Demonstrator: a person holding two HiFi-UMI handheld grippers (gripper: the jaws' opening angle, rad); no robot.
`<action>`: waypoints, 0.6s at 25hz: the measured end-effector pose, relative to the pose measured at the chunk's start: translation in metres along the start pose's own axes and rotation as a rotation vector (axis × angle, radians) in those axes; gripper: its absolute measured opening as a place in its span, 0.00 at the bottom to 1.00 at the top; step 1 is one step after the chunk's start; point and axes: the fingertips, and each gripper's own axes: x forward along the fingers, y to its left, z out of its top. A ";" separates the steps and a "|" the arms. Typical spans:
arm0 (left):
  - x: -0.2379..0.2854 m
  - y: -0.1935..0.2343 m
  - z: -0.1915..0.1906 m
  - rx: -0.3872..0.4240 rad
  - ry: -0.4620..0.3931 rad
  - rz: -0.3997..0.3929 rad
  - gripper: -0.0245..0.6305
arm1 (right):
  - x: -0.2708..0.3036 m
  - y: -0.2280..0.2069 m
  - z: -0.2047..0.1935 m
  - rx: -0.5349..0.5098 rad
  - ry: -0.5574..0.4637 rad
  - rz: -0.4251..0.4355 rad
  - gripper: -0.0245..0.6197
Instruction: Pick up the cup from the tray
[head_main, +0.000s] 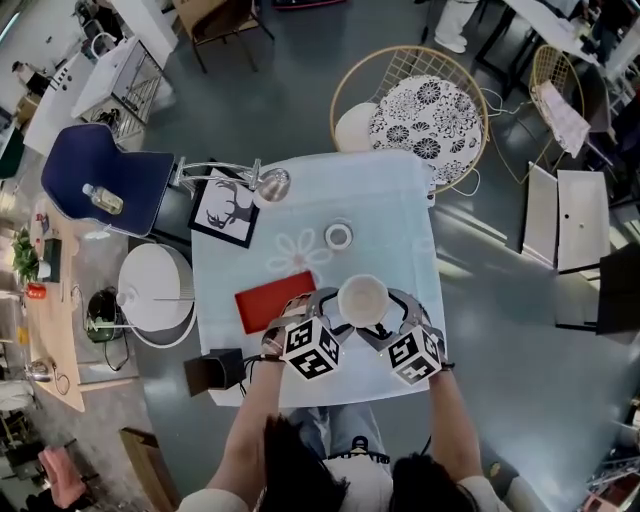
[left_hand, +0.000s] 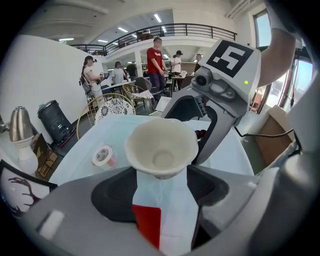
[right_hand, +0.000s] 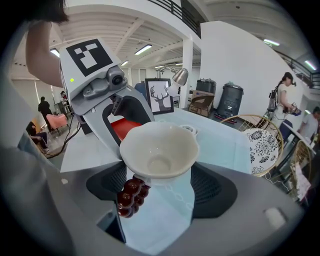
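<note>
Clamped on the white cup from both sides with left gripper and right gripper, above the table, red tray at nine o'clock, tape roll at twelve

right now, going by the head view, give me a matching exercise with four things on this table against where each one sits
Things:
1. cup
2. tape roll
3. red tray
4. deer picture

Places:
a. far left corner of the table
b. between the left gripper and the right gripper
c. flat on the cloth, just left of the cup
d. beyond the cup, mid-table

Pairs: 1-b, 2-d, 3-c, 4-a
</note>
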 end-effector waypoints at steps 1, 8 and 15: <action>0.002 0.000 -0.001 -0.002 0.004 -0.007 0.52 | 0.002 0.000 -0.002 0.005 0.004 0.002 0.69; 0.005 -0.002 -0.003 -0.018 -0.015 -0.025 0.52 | 0.006 0.000 -0.008 -0.020 0.027 0.011 0.69; 0.001 -0.002 -0.001 -0.084 -0.024 -0.052 0.52 | -0.005 0.001 -0.009 0.019 0.021 0.010 0.63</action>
